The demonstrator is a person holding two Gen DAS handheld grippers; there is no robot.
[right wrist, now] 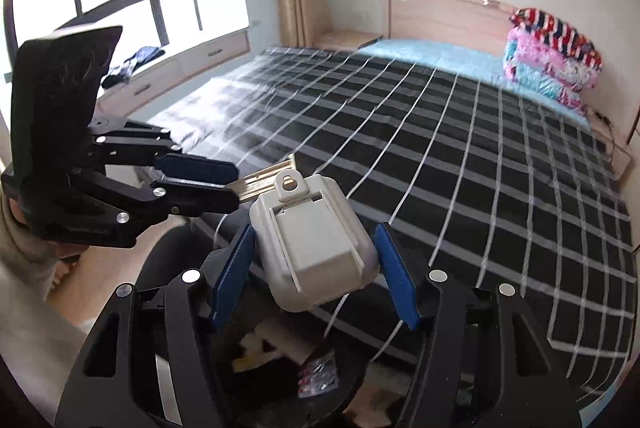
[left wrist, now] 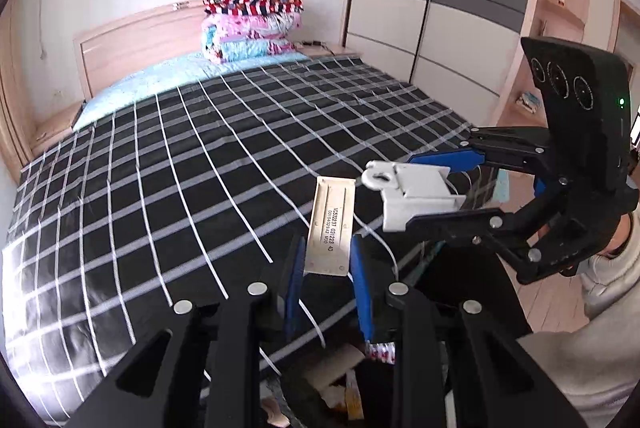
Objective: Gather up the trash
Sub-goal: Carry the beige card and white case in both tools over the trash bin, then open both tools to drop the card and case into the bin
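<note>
Carrying both finds over the bin [right wrist: 280, 360] to drop them in: we note left gripper [left wrist: 326, 270] clamped on the beige strip [left wrist: 330, 224], right gripper [right wrist: 316, 268] gripping the grey plastic case [right wrist: 316, 244]

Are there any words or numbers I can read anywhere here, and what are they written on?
"VC52237 031223 4D": the upper line printed on the flat beige strip that the left gripper holds; some characters are uncertain.
The second line below it on the strip starts with digits, perhaps "0010402942", but it is too small to read surely.
The white plastic case in the right gripper shows no writing.
</note>
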